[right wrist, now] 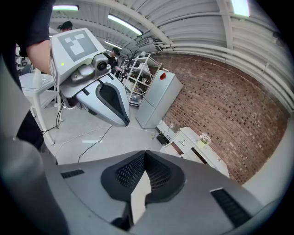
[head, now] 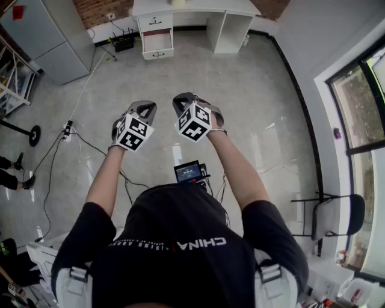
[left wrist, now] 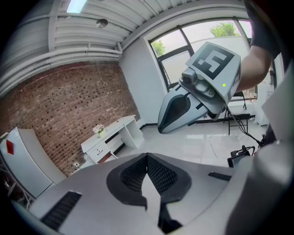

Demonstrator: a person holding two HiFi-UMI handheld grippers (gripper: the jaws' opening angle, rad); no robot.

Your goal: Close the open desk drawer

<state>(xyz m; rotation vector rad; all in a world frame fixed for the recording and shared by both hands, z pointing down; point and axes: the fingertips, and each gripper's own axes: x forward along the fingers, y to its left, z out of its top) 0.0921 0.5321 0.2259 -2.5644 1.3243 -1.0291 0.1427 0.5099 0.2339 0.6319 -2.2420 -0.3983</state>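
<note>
In the head view the white desk (head: pixel 195 9) stands far off against the brick wall, and its open drawer (head: pixel 157 41) is pulled out of the left-hand drawer stack. Both grippers hang in mid-air over the floor, well short of the desk. My left gripper (head: pixel 143 108) is shut and empty; its own view shows the jaws (left wrist: pixel 147 156) meeting, with the desk (left wrist: pixel 112 135) and open drawer (left wrist: pixel 106 157) beyond. My right gripper (head: pixel 183 100) is beside it, jaws (right wrist: pixel 145 153) also shut on nothing, with the desk (right wrist: pixel 202 151) and its open drawer (right wrist: pixel 177 147) ahead.
A grey cabinet (head: pixel 48 36) stands left of the desk. Cables and a power strip (head: pixel 67 129) lie on the glossy floor at left. A folding chair (head: pixel 337 216) sits by the windows at right. A small screen (head: pixel 189 171) hangs at the person's chest.
</note>
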